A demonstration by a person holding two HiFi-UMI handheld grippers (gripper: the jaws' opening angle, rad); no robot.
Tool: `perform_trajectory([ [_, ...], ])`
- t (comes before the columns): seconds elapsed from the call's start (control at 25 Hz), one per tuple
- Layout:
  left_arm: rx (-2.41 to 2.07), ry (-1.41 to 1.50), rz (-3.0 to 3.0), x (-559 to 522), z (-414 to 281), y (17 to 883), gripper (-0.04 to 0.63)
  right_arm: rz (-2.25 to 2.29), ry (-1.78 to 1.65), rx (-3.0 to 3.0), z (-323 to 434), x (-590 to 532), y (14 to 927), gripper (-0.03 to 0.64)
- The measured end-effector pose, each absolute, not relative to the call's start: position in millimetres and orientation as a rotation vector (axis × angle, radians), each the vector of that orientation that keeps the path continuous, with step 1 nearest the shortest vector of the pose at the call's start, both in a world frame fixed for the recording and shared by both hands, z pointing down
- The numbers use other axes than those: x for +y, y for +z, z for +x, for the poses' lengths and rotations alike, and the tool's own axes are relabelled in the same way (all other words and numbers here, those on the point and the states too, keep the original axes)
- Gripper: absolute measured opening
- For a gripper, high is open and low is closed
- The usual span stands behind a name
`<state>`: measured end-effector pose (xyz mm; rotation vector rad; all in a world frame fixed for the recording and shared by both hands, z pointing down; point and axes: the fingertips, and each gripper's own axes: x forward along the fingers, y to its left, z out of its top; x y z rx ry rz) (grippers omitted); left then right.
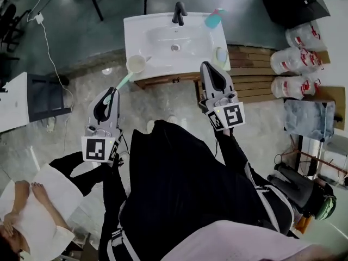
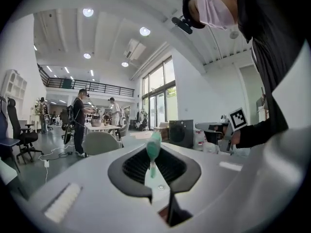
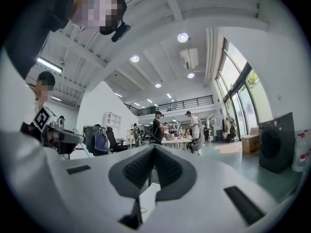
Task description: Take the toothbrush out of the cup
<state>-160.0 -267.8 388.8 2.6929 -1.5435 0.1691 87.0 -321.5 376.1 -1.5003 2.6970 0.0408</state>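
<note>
A green toothbrush (image 1: 124, 82) is clamped in my left gripper (image 1: 109, 95), which is shut on its handle; the brush slants up toward the sink. In the left gripper view the brush head (image 2: 153, 146) stands up between the closed pads of the left gripper (image 2: 155, 154), lifted into the air. The pale cup (image 1: 135, 64) stands on the front left corner of the white sink (image 1: 157, 48), apart from the brush. My right gripper (image 1: 207, 66) hovers over the sink's front right corner. Its jaws (image 3: 153, 148) meet with nothing between them.
A black faucet (image 1: 178, 12) and a teal bottle (image 1: 213, 19) stand at the back of the sink. Wooden slats (image 1: 255, 69) and white jugs (image 1: 296, 58) lie to the right. A person (image 1: 27, 216) sits at the lower left, beside a dark cabinet (image 1: 46, 97).
</note>
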Motion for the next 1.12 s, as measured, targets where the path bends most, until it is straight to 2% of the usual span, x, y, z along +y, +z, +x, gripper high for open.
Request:
perform_trajectory([
  [0.4, -1.468, 0.214, 2.715, -225, -125, 359, 0.027, -1.497, 0.012, 2.662, 102, -266, 356, 0.0],
  [1.12, -1.437, 0.175, 2.732, -231, -119, 361, 0.028, -1.51, 0.052, 2.685, 97, -262, 355, 0.0],
])
